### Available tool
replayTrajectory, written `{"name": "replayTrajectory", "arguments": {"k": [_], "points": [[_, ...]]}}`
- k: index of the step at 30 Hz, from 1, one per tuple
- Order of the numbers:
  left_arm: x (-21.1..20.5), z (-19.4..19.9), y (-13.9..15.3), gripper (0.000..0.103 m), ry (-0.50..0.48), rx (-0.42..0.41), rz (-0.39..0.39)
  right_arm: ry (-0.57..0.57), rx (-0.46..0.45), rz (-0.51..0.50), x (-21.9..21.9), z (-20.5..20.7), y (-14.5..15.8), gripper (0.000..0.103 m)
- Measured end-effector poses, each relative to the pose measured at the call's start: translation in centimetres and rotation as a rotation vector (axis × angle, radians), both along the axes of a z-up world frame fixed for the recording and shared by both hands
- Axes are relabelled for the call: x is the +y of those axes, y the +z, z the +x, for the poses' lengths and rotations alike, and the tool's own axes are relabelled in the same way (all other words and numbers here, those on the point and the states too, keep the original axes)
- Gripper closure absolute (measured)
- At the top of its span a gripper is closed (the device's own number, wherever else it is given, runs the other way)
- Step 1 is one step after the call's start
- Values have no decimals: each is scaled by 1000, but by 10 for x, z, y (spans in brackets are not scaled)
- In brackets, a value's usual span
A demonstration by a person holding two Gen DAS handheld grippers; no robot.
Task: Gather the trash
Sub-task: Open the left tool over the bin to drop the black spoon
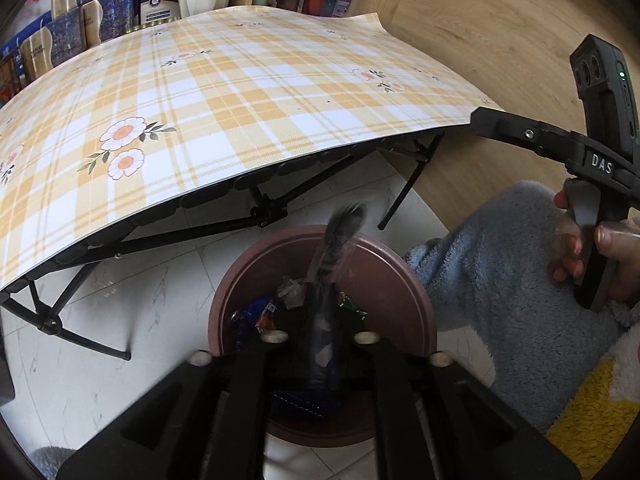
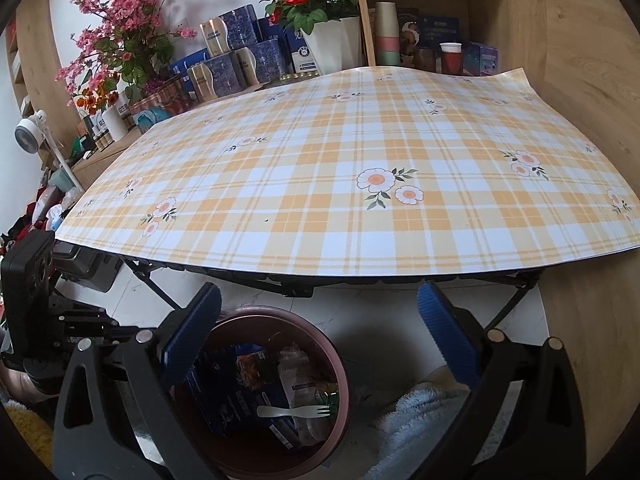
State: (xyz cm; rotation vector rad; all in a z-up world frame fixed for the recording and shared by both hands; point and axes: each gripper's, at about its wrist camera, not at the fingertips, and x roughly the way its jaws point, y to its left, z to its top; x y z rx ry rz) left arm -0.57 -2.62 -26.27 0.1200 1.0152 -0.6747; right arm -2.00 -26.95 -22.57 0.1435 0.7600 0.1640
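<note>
A brown round bin (image 1: 384, 264) stands on the white floor under the table's front edge. It holds blue packets (image 2: 228, 392), clear wrappers and a white plastic fork (image 2: 294, 411). My left gripper (image 1: 320, 344) hangs right over the bin, pointing down into it. A long dark wrapper (image 1: 332, 264), blurred, stands upright between its jaws, and the pads do not seem to press on it. My right gripper (image 2: 320, 300) is wide open above the bin (image 2: 328, 344), with nothing between its blue pads (image 2: 444, 332). In the left wrist view the right gripper (image 1: 492, 124) shows at the right, held by a hand.
A folding table with a yellow plaid cloth (image 2: 320, 200) fills the upper view; its black legs (image 1: 404, 196) reach the floor by the bin. A knee in blue fleece (image 1: 500, 280) sits right of the bin. Flower pots (image 2: 320, 40) and boxes line the shelf behind.
</note>
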Motion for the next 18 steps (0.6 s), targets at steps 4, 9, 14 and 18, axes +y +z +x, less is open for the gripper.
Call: {"name": "replayTrajectory", "arguments": {"k": [4,9,14,18], "points": [[6,3,4,31,48,-25,3,2,6,-2,1,1,0,6],[12,9,1,8,97,-12,24,2,11,-4,2,2,-1,6],[14,12,-2,6,117,-2,46,6,15,-11,5,2,-2,6],[14,11,-2,6,119,-6,51,7,16,-14,5,2,-2,6]]}}
